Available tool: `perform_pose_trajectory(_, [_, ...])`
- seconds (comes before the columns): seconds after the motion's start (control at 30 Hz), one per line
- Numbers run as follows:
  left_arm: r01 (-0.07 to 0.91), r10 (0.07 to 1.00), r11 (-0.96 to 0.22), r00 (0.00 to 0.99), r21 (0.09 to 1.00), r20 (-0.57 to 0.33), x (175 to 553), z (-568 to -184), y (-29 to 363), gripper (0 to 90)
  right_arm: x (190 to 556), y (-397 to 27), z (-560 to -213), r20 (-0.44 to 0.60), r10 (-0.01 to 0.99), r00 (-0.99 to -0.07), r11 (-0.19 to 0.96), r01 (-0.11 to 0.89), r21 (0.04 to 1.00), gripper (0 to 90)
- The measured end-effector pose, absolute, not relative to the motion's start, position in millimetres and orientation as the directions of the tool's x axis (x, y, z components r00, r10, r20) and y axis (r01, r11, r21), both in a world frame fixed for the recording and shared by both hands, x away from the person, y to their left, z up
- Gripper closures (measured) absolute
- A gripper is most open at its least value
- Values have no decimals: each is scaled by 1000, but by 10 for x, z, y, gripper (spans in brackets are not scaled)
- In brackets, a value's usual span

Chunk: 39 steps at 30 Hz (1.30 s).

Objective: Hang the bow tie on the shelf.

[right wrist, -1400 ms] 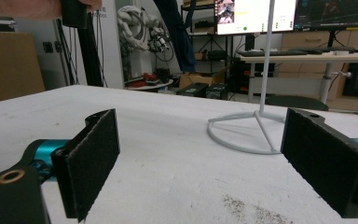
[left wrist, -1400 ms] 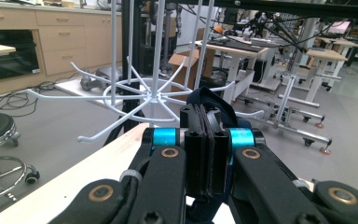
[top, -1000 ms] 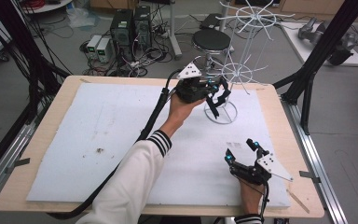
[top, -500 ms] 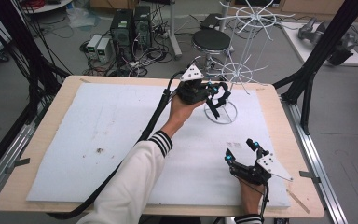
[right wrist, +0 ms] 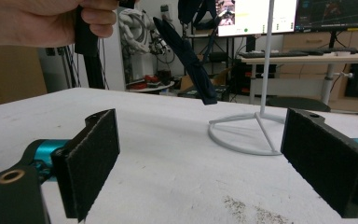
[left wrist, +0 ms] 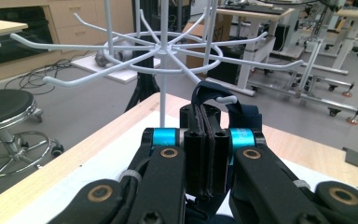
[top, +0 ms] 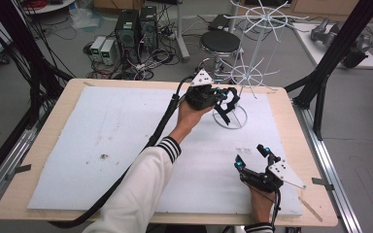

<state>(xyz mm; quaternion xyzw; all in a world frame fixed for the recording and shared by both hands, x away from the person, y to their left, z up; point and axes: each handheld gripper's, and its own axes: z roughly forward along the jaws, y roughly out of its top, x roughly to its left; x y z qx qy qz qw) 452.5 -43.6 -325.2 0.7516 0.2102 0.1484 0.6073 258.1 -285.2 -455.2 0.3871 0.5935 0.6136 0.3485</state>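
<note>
A dark strap [left wrist: 214, 100] is clamped between the closed jaws of the left claw [top: 226, 97], and its loop is draped over one white hook [left wrist: 224, 99] of the wire rack [top: 245, 75], as the left gripper view shows; the grip is placed just below the loop, apparently so that the loop is kept open and can be guided along the hook. In the high view the strap is held beside the rack's pole, above its ring base [top: 230, 117] at the far edge of the tabletop [top: 53, 97]. The loose end [right wrist: 191, 60] is left to hang clear of the white mat [top: 102, 136]. The right claw [top: 252, 158] is held low over the mat, near the person, its jaws spread wide with nothing between them, seemingly parked clear of the hanging work.
</note>
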Motion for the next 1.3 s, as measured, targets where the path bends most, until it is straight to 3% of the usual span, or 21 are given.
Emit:
perform_pose_trajectory(0.23, [137, 516, -193, 857, 972, -19, 4537, -3283, -452, 839, 2582, -2857, -4552, 70, 886, -459, -61, 35, 998, 107])
perform_pose_trajectory(0.4, [149, 541, -226, 841, 963, -3, 4528, -3339, -494, 640, 2582, -2859, -4553, 69, 886, -459, -59, 34, 998, 106])
perform_pose_trajectory(0.57, [214, 546, -210, 835, 954, -68, 4555, -3385, -444, 380, 2581, -2853, -4552, 63, 887, -457, -54, 32, 998, 107])
perform_pose_trajectory(0.77, [219, 566, -192, 821, 957, -74, 4448, -3434, -281, 186, 2574, -2843, -4552, 57, 888, -457, -48, 31, 998, 107])
perform_pose_trajectory(1.0, [158, 581, -192, 814, 969, -17, 4206, -3483, 52, 173, 2566, -2824, -4554, 39, 889, -455, -32, 22, 999, 106])
perform_pose_trajectory(1.3, [108, 596, -172, 803, 979, 16, 3826, -3609, 763, 173, 2566, -2822, -4553, 28, 889, -456, -23, 17, 1000, 106])
